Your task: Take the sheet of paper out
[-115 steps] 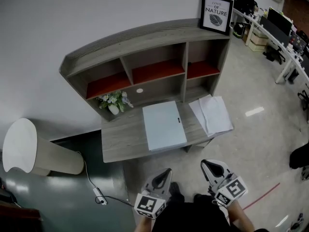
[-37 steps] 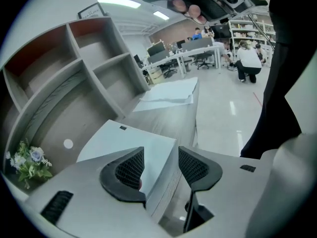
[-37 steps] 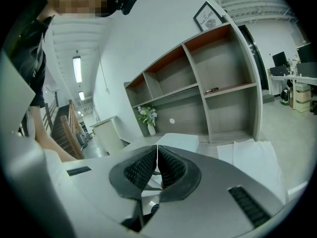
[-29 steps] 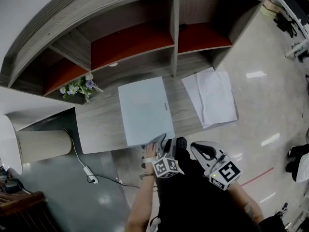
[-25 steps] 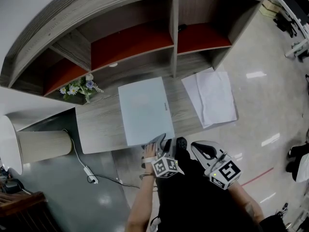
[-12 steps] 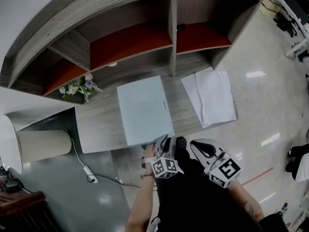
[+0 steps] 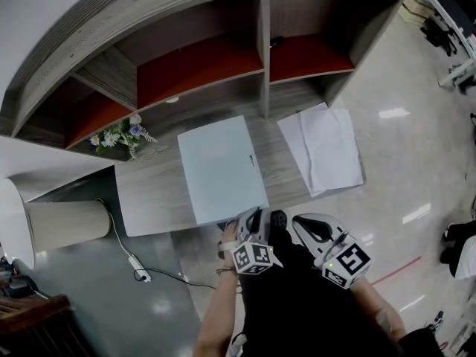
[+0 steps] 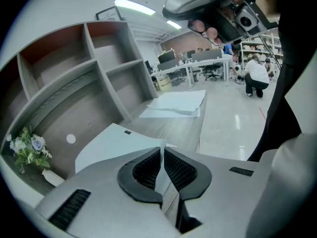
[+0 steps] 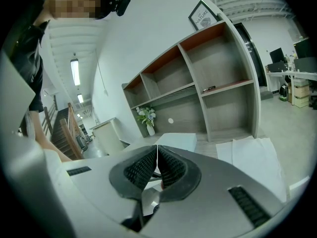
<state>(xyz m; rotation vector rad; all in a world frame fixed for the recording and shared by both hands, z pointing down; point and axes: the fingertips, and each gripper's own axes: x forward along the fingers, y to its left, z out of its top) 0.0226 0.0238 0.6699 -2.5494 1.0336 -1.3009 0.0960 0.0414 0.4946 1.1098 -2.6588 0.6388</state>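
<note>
Jaws on my left gripper (image 7: 251,216) have just been closing and pinch the near corner of the pale blue folder (image 7: 219,166) on the desk (image 7: 145,203). My right gripper (image 7: 306,227) is clenched and empty. The sheet, I judge, is still inside.

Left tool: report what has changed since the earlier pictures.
The left tool came forward to the near edge of the desk. Its jaws have just been closing and now pinch the raised near corner of the pale blue folder. The right tool remains shut, short of the desk. The white papers lie unmoved.
</note>
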